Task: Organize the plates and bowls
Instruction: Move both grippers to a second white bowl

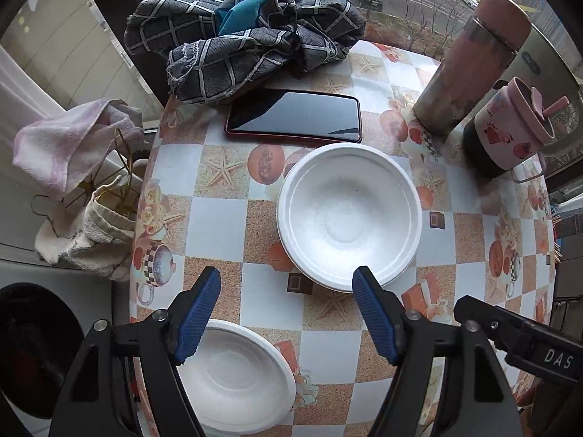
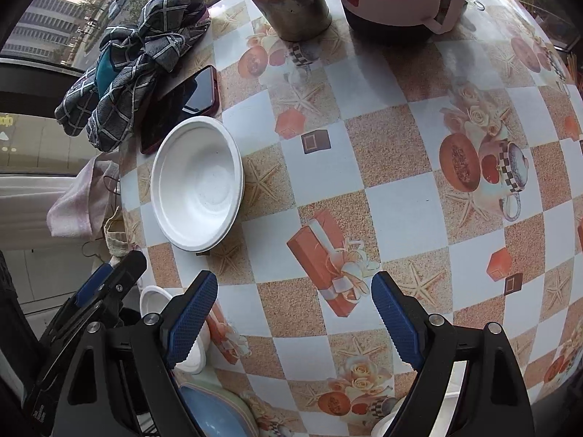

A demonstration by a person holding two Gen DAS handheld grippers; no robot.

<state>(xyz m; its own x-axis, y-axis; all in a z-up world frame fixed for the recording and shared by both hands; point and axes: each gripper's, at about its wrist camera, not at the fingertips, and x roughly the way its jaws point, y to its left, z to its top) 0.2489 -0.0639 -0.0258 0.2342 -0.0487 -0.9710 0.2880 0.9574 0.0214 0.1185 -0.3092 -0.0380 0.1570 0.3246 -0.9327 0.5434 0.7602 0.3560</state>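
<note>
A white foam bowl (image 1: 349,215) sits upright in the middle of the patterned table (image 1: 218,225). A second white bowl (image 1: 237,375) lies nearer, partly behind my left gripper (image 1: 288,313), which hangs open above the table with nothing between its fingers. One fingertip overlaps the first bowl's near rim in the picture. In the right wrist view the first bowl (image 2: 198,182) is at the left. My right gripper (image 2: 295,320) is open over bare tablecloth. A blue bowl (image 2: 215,415) and a white rim (image 2: 452,411) show at the bottom edge.
A phone (image 1: 295,114) and a checked cloth (image 1: 240,40) lie at the far side. A tall flask (image 1: 470,65) and a pink mug (image 1: 510,127) stand at the far right. A cloth bag (image 1: 94,225) hangs off the left table edge.
</note>
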